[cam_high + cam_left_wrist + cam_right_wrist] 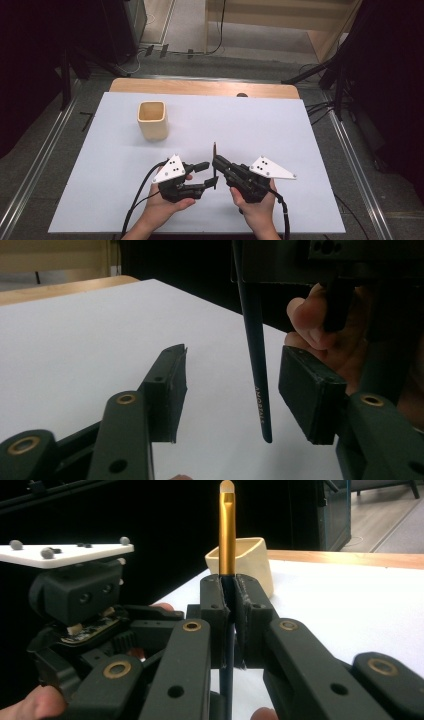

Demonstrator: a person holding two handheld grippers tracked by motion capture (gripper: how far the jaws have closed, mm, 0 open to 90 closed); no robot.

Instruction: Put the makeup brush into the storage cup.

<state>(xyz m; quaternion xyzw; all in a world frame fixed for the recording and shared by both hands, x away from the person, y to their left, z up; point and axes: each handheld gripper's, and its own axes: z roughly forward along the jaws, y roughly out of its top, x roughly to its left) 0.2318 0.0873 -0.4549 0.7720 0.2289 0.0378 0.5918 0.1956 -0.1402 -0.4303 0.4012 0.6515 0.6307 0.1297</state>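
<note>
Right tongs (232,625) clenched on the brush (227,535), held upright above the tabletop (280,125), its handle tip hanging between the parted, untouching left tongs (232,390), so this looks like a handover: left must clamp before right releases

Table: a white sheet (280,125) covered a wooden tabletop (200,87).
Floor: grey, with metal rails (30,175) at both sides.
Surroundings: dark drapes; pale wooden furniture (320,25) behind.
</note>
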